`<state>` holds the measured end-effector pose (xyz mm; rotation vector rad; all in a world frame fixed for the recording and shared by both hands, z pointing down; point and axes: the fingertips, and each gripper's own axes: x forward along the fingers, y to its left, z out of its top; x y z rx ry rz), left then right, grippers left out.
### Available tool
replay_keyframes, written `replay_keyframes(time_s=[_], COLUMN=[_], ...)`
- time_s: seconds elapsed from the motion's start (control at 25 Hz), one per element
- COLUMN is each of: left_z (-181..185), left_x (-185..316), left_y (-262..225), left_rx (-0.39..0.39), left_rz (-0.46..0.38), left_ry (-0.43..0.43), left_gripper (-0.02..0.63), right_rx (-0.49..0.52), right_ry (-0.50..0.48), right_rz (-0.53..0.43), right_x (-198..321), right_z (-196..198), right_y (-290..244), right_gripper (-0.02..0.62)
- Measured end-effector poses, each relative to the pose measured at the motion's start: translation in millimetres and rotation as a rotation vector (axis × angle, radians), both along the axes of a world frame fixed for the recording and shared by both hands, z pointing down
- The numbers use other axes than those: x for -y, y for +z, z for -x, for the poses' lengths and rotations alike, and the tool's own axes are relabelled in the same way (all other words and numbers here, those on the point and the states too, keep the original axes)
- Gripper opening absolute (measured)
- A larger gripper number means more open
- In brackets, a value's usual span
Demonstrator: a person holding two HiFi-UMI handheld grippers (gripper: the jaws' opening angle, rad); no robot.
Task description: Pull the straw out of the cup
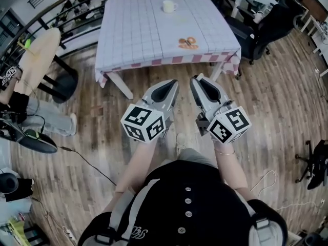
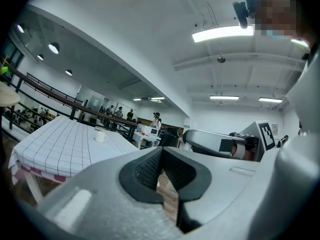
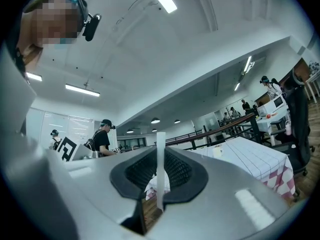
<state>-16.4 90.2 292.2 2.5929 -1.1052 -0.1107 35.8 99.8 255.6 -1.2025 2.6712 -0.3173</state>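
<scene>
A white cup (image 1: 169, 5) stands on the far part of the checked tablecloth table (image 1: 138, 35), well ahead of both grippers; it also shows small in the left gripper view (image 2: 101, 136) and the right gripper view (image 3: 217, 150). My right gripper (image 3: 160, 160) is shut on a thin white straw (image 3: 160, 176) that stands upright between its pads. In the head view the right gripper (image 1: 197, 79) and the left gripper (image 1: 173, 82) hang side by side over the wooden floor, short of the table's near edge. The left gripper (image 2: 161, 156) is shut with nothing in it.
A black office chair (image 1: 261, 29) stands right of the table. A seated person's legs (image 1: 31, 111) and a round stool (image 1: 64, 83) are at the left. Cables (image 1: 87, 163) trail over the wooden floor. More tables and several people are in the background.
</scene>
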Motion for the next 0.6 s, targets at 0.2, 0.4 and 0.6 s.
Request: replay_keyframes(time_s=[0.2, 0.4, 0.6], left_z=[-11, -21, -30], left_x=[67, 120, 157], left_y=[-7, -3, 22], left_rx=[0.003, 0.004, 0.027], left_rz=[-0.021, -0.02, -0.009], left_ry=[-0.024, -0.051, -0.066], left_gripper=[-0.002, -0.002, -0.002], right_rx=[0.0, 0.0, 0.021], right_ry=[-0.026, -0.053, -0.077], right_rz=[-0.013, 0.0, 0.011], right_x=[65, 119, 153], right_z=[-12, -21, -30], right_y=[-8, 0, 29], right_gripper=[0.043, 0.043, 0.043])
